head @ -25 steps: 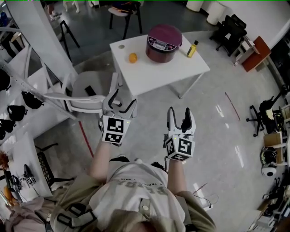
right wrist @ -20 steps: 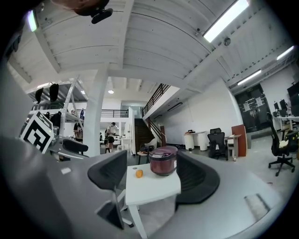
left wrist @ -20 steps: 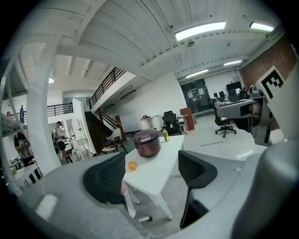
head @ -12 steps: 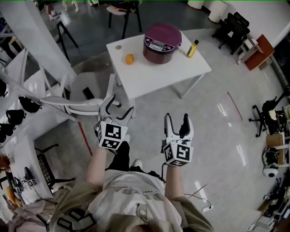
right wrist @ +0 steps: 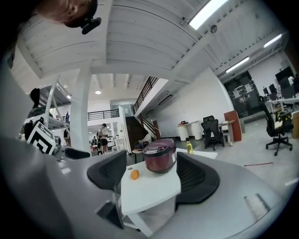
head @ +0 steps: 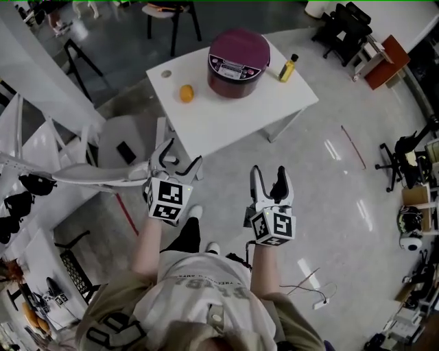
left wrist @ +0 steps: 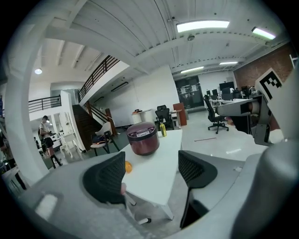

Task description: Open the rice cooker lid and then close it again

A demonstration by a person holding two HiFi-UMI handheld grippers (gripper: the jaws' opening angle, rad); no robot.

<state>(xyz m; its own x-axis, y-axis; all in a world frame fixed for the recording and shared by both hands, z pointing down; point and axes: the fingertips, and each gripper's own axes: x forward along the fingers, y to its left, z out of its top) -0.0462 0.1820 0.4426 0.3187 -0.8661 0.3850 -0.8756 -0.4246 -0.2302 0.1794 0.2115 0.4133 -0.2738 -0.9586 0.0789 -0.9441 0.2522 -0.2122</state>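
Observation:
A maroon rice cooker [head: 238, 62] with its lid down stands at the far side of a white table [head: 233, 120]. It also shows between the jaws as the cooker [left wrist: 143, 138] in the left gripper view and the cooker [right wrist: 159, 158] in the right gripper view. Both grippers hover over the floor, well short of the table. My left gripper [head: 180, 161] and right gripper [head: 268, 179] are open; their jaws have just been opening, with nothing between them. Each points toward the table, as the left gripper [left wrist: 152, 170] and right gripper [right wrist: 152, 175] show.
An orange [head: 186, 93], a yellow bottle [head: 288, 68] and a small round disc [head: 166, 73] share the table. A white chair [head: 123, 140] stands left of the table, just ahead of my left gripper. Dark chairs [head: 171, 14] stand behind the table. A cable [head: 312, 295] lies on the floor.
The person has stepped on and the view has shifted, so the table sits further left in the head view. Both grippers have sunk a little and their jaws look slightly wider.

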